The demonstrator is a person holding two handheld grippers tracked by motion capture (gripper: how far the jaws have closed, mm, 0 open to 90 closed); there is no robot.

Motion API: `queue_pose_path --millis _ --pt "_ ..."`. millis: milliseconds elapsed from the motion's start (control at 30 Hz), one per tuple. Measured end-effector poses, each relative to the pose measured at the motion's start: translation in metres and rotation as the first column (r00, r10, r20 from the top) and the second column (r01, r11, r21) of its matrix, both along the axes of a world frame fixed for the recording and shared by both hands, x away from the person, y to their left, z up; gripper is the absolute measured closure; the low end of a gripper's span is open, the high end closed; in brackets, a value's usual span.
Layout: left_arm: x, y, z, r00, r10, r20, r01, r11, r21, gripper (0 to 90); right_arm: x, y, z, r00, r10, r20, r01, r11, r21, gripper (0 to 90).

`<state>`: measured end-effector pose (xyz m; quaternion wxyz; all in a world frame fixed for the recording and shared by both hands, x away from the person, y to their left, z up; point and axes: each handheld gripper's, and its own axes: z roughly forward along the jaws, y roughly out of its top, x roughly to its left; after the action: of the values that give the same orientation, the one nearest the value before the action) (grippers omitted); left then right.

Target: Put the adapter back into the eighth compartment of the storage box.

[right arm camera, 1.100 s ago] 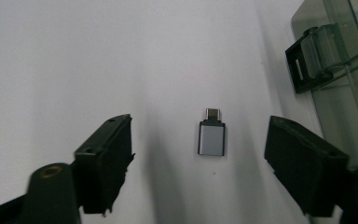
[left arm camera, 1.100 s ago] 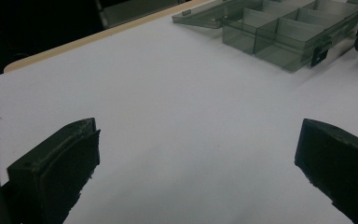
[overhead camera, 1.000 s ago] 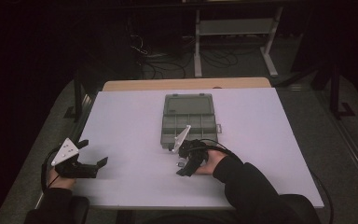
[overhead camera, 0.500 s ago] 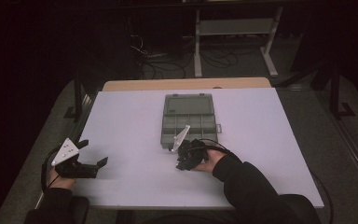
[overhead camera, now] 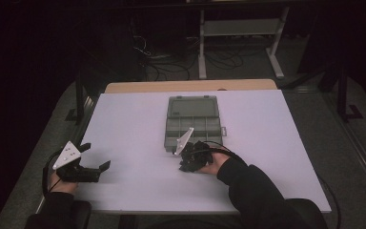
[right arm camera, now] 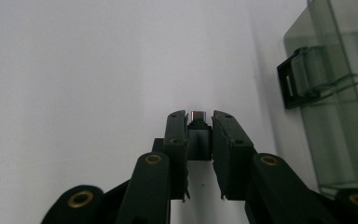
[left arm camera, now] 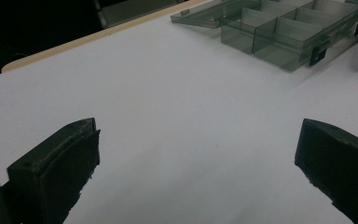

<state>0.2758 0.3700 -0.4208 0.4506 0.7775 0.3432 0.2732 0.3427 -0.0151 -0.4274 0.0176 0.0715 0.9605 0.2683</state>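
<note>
My right gripper (right arm camera: 199, 117) is shut on a small dark plug-like piece (right arm camera: 199, 140) with a silver metal tip, low over the white table; its jaws have just been closing on it. In the high view this right gripper (overhead camera: 190, 156) sits just in front of a clear grey compartment box (overhead camera: 193, 119) that lies with its lid flat open. My left gripper (overhead camera: 95, 155) rests at the table's near left corner. It stands open (left arm camera: 196, 154) with nothing but bare table between its fingers (left arm camera: 63, 161).
The box's black latch (right arm camera: 303, 79) and near wall (right arm camera: 345, 116) lie close to the right of my right gripper. The white table top (overhead camera: 124, 124) runs wide between the two hands. Beyond the far edge are desk legs and cables on the floor.
The right gripper's jaws have drawn together in front of the box. Both hands stay where they were, and the box has not moved.
</note>
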Motion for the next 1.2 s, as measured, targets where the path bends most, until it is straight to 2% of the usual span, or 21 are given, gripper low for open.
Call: queue_pose_path --millis 133,600,1200 --pt "0.0 0.0 0.0 1.0 -0.001 -0.001 0.001 1.0 0.0 0.0 0.001 -0.003 0.009 1.0 0.003 0.008 -0.003 0.9995 0.031 75.1" --pt "0.0 0.001 0.0 1.0 0.003 -0.003 -0.003 1.0 -0.006 0.0 0.005 -0.013 0.028 0.9997 -0.017 0.02 0.015 0.9975 0.069 75.2" --pt "0.0 0.001 0.0 1.0 0.004 -0.003 -0.004 1.0 -0.006 0.0 0.01 -0.026 0.044 0.9984 -0.042 0.038 0.038 0.9956 0.085 75.3"
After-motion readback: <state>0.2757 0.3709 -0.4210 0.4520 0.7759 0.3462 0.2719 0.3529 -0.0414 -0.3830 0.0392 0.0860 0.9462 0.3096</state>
